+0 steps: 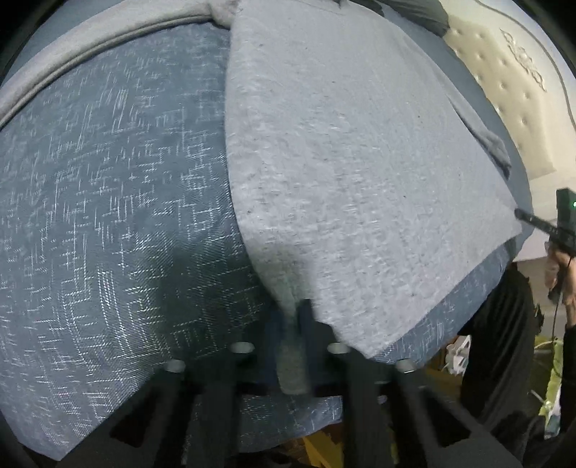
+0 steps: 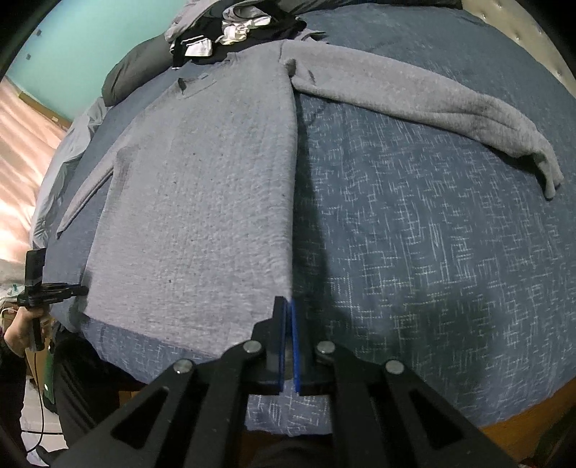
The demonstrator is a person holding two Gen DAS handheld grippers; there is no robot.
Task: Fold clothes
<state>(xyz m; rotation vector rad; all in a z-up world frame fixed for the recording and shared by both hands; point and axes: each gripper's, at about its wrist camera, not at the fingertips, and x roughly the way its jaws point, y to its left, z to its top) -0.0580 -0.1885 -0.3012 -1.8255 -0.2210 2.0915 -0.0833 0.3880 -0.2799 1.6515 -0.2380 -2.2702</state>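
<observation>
A grey long-sleeved sweater (image 2: 201, 187) lies flat on a blue patterned bedspread (image 2: 432, 270), hem toward me, with its right sleeve (image 2: 432, 104) stretched out to the right. My left gripper (image 1: 293, 313) is shut on the sweater's lower left hem corner (image 1: 291, 352); it also shows in the right wrist view (image 2: 77, 289). My right gripper (image 2: 288, 306) is shut on the lower right hem corner; it shows at the right edge of the left wrist view (image 1: 522, 214). The sweater body (image 1: 360, 162) fills the left wrist view.
A pile of dark and white clothes (image 2: 230, 32) and a dark pillow (image 2: 133, 75) sit at the bed's far end. A tufted cream headboard (image 1: 511, 97) stands on the right. The bed's near edge (image 2: 288, 421) is just under the grippers.
</observation>
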